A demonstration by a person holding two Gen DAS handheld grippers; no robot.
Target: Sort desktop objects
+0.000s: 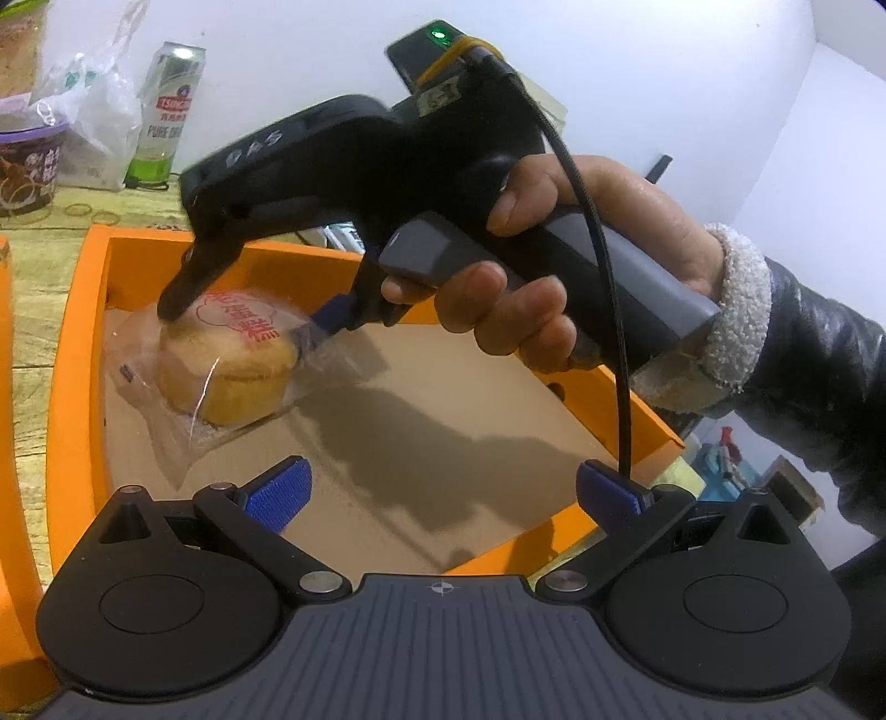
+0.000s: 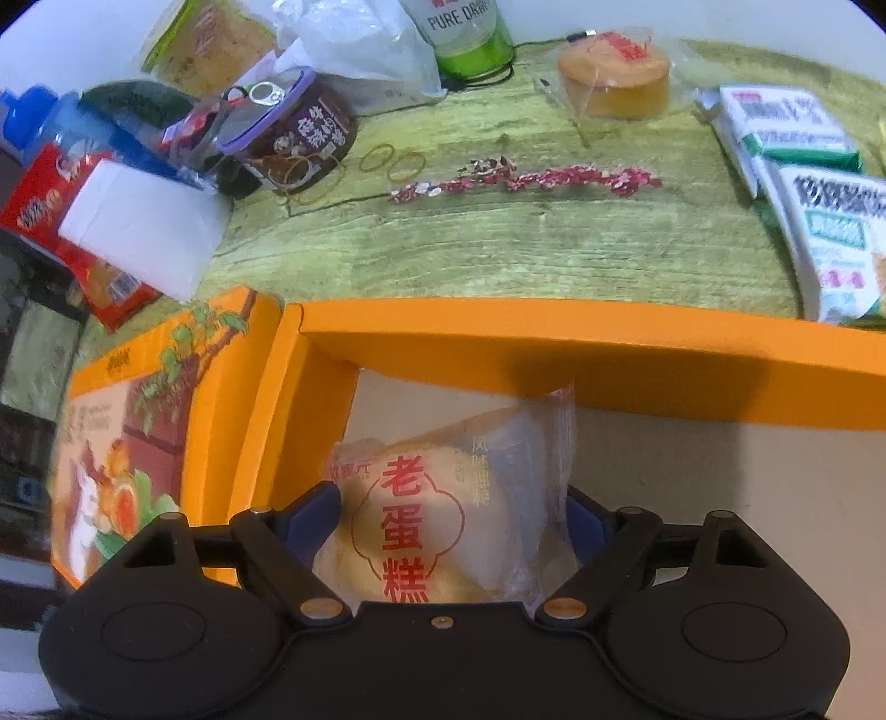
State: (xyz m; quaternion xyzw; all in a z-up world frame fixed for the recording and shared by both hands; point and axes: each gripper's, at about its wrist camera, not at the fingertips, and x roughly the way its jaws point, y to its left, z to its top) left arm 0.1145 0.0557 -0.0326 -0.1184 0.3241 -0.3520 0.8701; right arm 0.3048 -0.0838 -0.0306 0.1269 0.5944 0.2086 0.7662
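A round yellow cake in a clear wrapper with red print rests on the cardboard floor of an open orange box, in its far-left corner. My right gripper, held by a hand in a dark sleeve, points down into the box with its two pads against opposite sides of the cake. My left gripper hovers over the near part of the box, open, with nothing between its blue pads. A second wrapped cake lies on the green wood-grain table beyond the box.
The box's printed orange lid lies left of it. Behind stand a green-and-white can, a purple-lidded cup and plastic bags. Green-white packets lie at the right; rubber bands and a red flower sprig lie mid-table.
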